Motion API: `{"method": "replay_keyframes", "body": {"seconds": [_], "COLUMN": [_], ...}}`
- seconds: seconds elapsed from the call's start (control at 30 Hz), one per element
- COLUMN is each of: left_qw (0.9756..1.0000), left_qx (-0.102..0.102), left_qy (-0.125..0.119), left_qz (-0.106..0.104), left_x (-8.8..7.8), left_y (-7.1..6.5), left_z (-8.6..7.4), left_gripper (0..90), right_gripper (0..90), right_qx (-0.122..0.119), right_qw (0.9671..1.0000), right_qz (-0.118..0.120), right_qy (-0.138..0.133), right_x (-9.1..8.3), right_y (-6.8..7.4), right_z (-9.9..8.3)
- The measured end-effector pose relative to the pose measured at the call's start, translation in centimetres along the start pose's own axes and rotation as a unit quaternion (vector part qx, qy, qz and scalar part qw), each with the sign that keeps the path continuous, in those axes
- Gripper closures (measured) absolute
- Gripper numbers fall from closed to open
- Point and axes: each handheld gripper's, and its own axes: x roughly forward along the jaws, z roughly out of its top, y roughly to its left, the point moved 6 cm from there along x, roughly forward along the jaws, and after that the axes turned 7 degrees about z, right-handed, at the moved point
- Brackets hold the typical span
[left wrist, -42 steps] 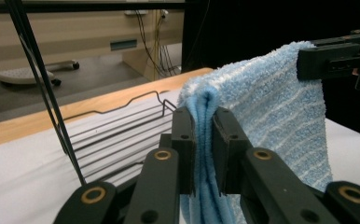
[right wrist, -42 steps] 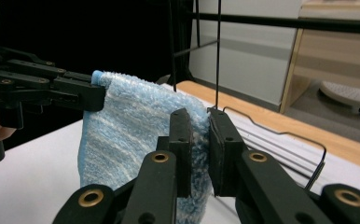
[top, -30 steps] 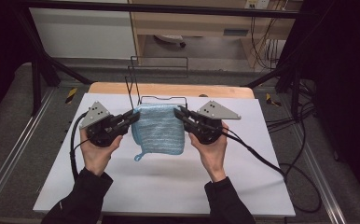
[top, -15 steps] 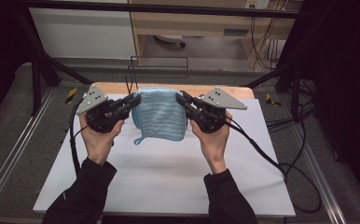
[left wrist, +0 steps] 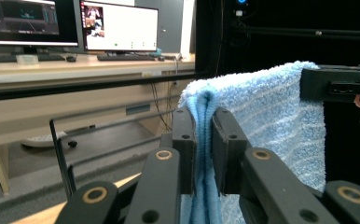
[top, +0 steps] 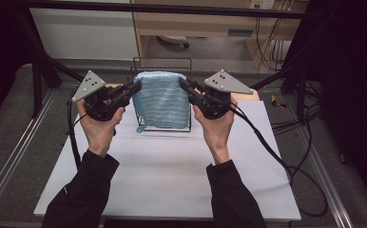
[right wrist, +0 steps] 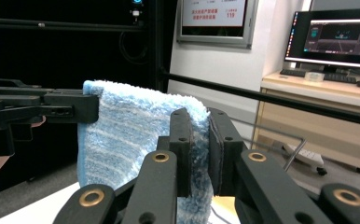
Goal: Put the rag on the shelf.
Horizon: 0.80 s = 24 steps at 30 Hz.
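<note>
Black wire rack (top: 187, 124) on white table (top: 172, 175).

Light blue towel (top: 162, 99), fluffy terry with faint paler stripes, folded double so it hangs as a rough rectangle. Held up in the air by its two top corners, top edge stretched roughly level, body hanging straight down. Small loop tag dangles at lower left corner. Hangs above the far middle of the white desk (top: 172, 171), in front of a black wire rack (top: 187, 124). Top left corner is bunched into a vertical fold (left wrist: 205, 140); top right corner likewise pinched (right wrist: 201, 135).
</note>
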Motion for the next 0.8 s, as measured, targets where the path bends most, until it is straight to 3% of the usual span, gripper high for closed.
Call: {"method": "replay_keyframes", "body": {"seconds": [0.8], "left_qw": [0.9992], "left_qx": [0.002], "left_qy": [-0.037], "left_qz": [0.012], "left_x": [2.4], "left_y": [1.7], "left_z": [5.9], "left_gripper": [80.7], "right_gripper": [81.7], "right_qx": [-0.017], "right_qw": [0.9991], "right_qz": [-0.013], "right_qy": [-0.036], "right_x": [2.4], "right_y": [-2.6], "right_z": [5.4]}}
